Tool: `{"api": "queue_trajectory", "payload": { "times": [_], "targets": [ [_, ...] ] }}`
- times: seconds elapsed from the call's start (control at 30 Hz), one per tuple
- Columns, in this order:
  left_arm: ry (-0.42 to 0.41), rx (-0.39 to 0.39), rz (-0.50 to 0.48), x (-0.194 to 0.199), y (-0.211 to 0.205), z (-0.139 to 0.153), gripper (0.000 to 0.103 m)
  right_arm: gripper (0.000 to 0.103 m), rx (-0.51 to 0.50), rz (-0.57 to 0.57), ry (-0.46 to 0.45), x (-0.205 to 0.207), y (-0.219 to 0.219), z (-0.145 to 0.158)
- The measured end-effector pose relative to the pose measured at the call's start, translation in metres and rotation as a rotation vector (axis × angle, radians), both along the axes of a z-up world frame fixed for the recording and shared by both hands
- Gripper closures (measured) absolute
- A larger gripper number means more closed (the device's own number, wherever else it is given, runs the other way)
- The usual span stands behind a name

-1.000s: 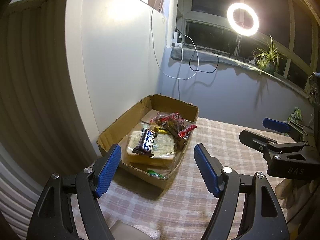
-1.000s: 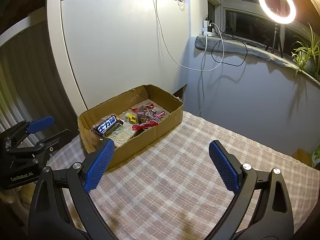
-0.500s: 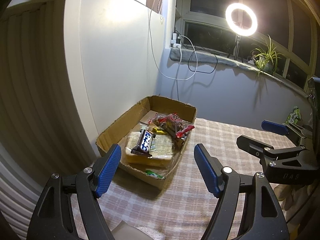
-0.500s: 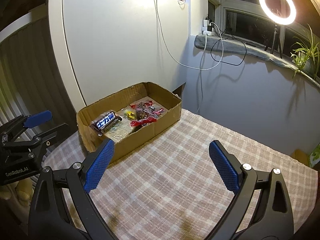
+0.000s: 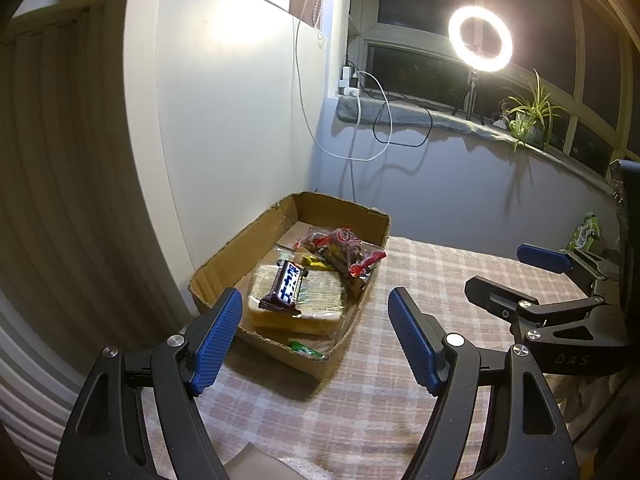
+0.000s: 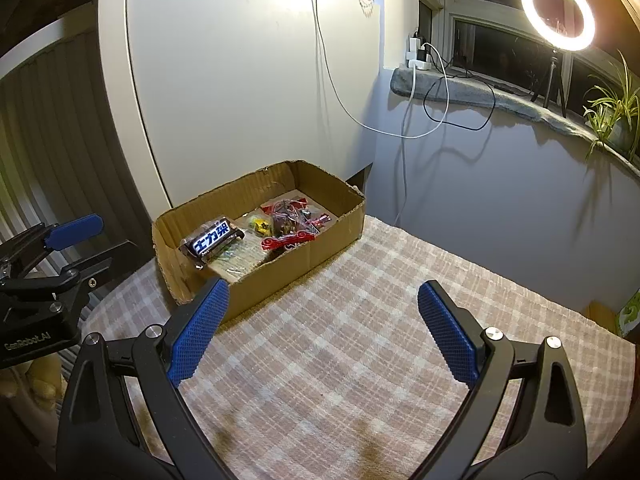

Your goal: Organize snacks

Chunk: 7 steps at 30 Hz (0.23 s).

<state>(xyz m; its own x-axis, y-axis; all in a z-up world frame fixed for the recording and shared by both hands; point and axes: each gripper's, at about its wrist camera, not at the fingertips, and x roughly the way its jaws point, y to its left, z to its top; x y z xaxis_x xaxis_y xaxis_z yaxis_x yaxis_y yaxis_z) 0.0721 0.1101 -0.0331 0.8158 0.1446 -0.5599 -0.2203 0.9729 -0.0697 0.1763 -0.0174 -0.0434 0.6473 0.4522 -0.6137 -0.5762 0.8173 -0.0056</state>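
Observation:
An open cardboard box (image 5: 236, 248) (image 6: 320, 256) sits on the checked tablecloth against the white wall. In it lie a dark chocolate bar with blue and white lettering (image 5: 286, 286) (image 6: 212, 240) on a pale bread pack (image 5: 316, 304), a clear bag with red print (image 5: 340, 246) (image 6: 288, 220), a yellow wrapper (image 6: 260, 224) and a green wrapper (image 5: 306, 350). My left gripper (image 5: 316, 336) is open and empty, just short of the box's near corner. My right gripper (image 6: 324, 332) is open and empty above the cloth, right of the box.
The checked tablecloth (image 6: 360, 340) covers the table. A green packet (image 5: 586, 234) lies at the far right edge. A ring light (image 5: 480, 38), a potted plant (image 5: 528, 120) and cables (image 5: 380, 128) are on the window sill behind.
Both grippers have drawn back and up a little from the box, which looks slightly smaller. Both stay open and empty. The snacks have not moved.

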Motion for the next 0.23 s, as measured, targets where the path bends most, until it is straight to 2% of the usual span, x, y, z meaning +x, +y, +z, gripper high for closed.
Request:
{"api": "queue_trajectory", "payload": {
  "times": [0.23],
  "targets": [
    [-0.008,0.017,-0.006,-0.0003,-0.0031,-0.0007,0.028,0.006,-0.001,-0.004,0.007,0.0011,-0.0041,-0.0048]
  ]
}}
